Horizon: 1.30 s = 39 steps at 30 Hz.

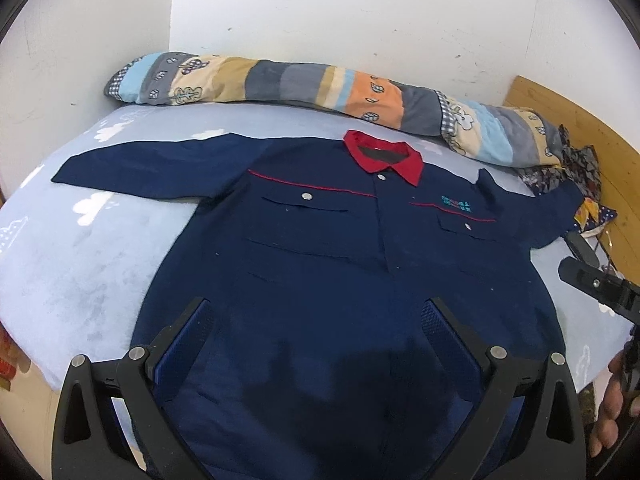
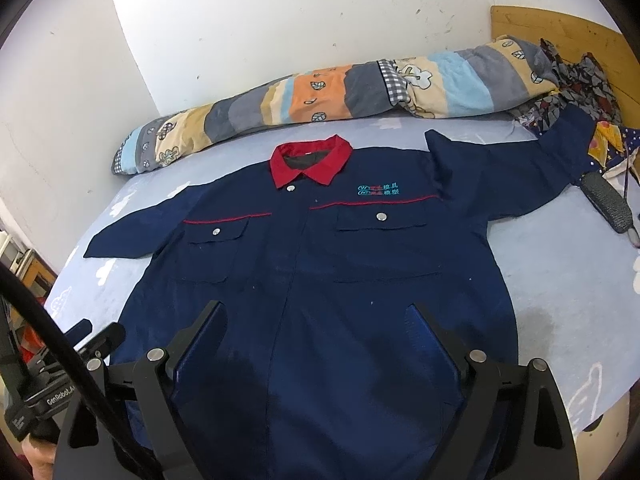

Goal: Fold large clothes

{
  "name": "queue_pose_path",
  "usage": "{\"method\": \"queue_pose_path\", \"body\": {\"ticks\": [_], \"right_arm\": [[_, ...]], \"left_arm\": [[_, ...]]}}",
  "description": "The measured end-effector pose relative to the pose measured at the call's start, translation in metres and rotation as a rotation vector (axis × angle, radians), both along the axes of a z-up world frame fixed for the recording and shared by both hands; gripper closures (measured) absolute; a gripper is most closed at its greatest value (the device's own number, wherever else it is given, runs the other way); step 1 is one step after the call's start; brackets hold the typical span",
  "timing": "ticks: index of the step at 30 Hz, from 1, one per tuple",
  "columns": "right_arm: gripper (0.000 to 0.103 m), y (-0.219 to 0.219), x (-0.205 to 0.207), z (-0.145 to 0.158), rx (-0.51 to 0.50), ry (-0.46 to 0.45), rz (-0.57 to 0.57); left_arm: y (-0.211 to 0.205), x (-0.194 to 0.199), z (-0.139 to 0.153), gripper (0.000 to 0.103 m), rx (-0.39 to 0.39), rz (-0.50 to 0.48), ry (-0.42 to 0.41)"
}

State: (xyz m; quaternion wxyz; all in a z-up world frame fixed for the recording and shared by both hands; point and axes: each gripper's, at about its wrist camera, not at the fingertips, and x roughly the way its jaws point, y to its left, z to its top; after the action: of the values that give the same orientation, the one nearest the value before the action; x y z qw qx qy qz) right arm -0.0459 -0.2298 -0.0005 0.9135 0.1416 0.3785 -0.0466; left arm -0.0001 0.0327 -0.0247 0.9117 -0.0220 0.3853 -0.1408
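Note:
A large navy work jacket with a red collar lies spread flat, front up, on a light blue bed, both sleeves stretched out. It also shows in the right wrist view, collar at the far end. My left gripper is open and empty, hovering over the jacket's lower hem. My right gripper is open and empty, also over the lower hem, and shows at the right edge of the left wrist view.
A rolled striped quilt lies along the far wall. Patterned cloth is piled at the far right by a wooden headboard. A dark brush-like object lies on the bed beyond the right sleeve.

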Motion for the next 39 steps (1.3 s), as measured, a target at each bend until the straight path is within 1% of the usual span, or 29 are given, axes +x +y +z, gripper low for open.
{"method": "queue_pose_path", "body": {"ticks": [3, 6, 9, 11, 14, 15, 16, 18, 21, 23, 24, 26, 28, 29, 31, 32, 33, 35, 36, 37, 38, 39], "right_arm": [[0.01, -0.003, -0.001, -0.001, -0.005, -0.002, -0.018], [0.01, -0.008, -0.003, -0.001, 0.012, 0.002, -0.027], [0.01, -0.016, -0.003, 0.004, -0.017, 0.004, -0.049], [0.01, -0.029, -0.004, 0.012, -0.043, -0.005, -0.079], [0.01, -0.062, -0.001, 0.024, -0.052, -0.005, -0.114], [0.01, -0.08, -0.001, 0.027, -0.069, -0.003, -0.148], [0.01, -0.088, 0.0, 0.028, -0.074, 0.001, -0.155], [0.01, -0.12, -0.001, 0.029, -0.08, -0.006, -0.171], [0.009, -0.166, 0.002, 0.02, -0.106, 0.024, -0.176], [0.009, -0.195, 0.001, 0.012, -0.122, 0.037, -0.205], [0.009, -0.216, 0.002, 0.006, -0.112, 0.051, -0.217], [0.009, -0.256, 0.001, -0.003, -0.057, 0.04, -0.25], [0.009, -0.293, 0.006, -0.016, 0.006, 0.037, -0.246], [0.009, -0.309, 0.013, -0.024, 0.01, 0.056, -0.252], [0.009, -0.333, 0.021, -0.033, -0.034, 0.056, -0.303], [0.009, -0.346, 0.026, -0.037, -0.079, 0.064, -0.342], [0.01, -0.363, 0.033, -0.042, -0.099, 0.084, -0.368], [0.009, -0.394, 0.042, -0.051, 0.034, 0.071, -0.351], [0.012, -0.411, 0.049, -0.061, 0.128, 0.077, -0.322], [0.013, -0.423, 0.052, -0.068, 0.148, 0.097, -0.334], [0.013, -0.436, 0.053, -0.072, 0.129, 0.107, -0.371], [0.013, -0.444, 0.053, -0.076, 0.135, 0.111, -0.374]], "left_arm": [[0.001, -0.001, 0.0, 0.0, -0.002, -0.003, -0.005], [0.002, -0.001, 0.0, 0.0, -0.015, -0.002, -0.007], [0.004, -0.002, 0.001, 0.0, -0.013, -0.003, -0.011], [0.004, -0.004, 0.002, 0.0, -0.014, -0.007, -0.02], [0.004, -0.005, 0.005, 0.0, -0.031, -0.019, -0.031], [0.004, -0.005, 0.005, 0.0, -0.034, -0.022, -0.031], [0.003, -0.005, 0.005, 0.0, -0.033, -0.02, -0.033], [-0.001, -0.005, 0.006, 0.0, -0.037, -0.028, -0.038], [-0.008, -0.004, 0.006, 0.0, -0.029, -0.038, -0.048], [-0.014, -0.003, 0.006, 0.0, -0.024, -0.047, -0.049], [-0.019, -0.001, 0.004, 0.0, -0.018, -0.051, -0.047], [-0.027, 0.001, 0.002, 0.0, -0.015, -0.062, -0.041], [-0.038, 0.004, 0.0, 0.0, -0.009, -0.085, -0.028], [-0.044, 0.006, -0.001, 0.0, 0.002, -0.093, -0.033], [-0.052, 0.006, 0.0, 0.0, 0.021, -0.097, -0.052], [-0.057, 0.007, -0.001, 0.0, 0.04, -0.1, -0.059], [-0.061, 0.009, -0.001, 0.0, 0.051, -0.103, -0.063], [-0.066, 0.011, -0.004, 0.0, 0.061, -0.106, -0.067], [-0.07, 0.014, -0.006, 0.0, 0.069, -0.115, -0.058], [-0.076, 0.018, -0.01, 0.0, 0.084, -0.123, -0.048], [-0.077, 0.02, -0.011, 0.0, 0.093, -0.124, -0.045], [-0.08, 0.023, -0.013, 0.0, 0.101, -0.129, -0.039]]}}
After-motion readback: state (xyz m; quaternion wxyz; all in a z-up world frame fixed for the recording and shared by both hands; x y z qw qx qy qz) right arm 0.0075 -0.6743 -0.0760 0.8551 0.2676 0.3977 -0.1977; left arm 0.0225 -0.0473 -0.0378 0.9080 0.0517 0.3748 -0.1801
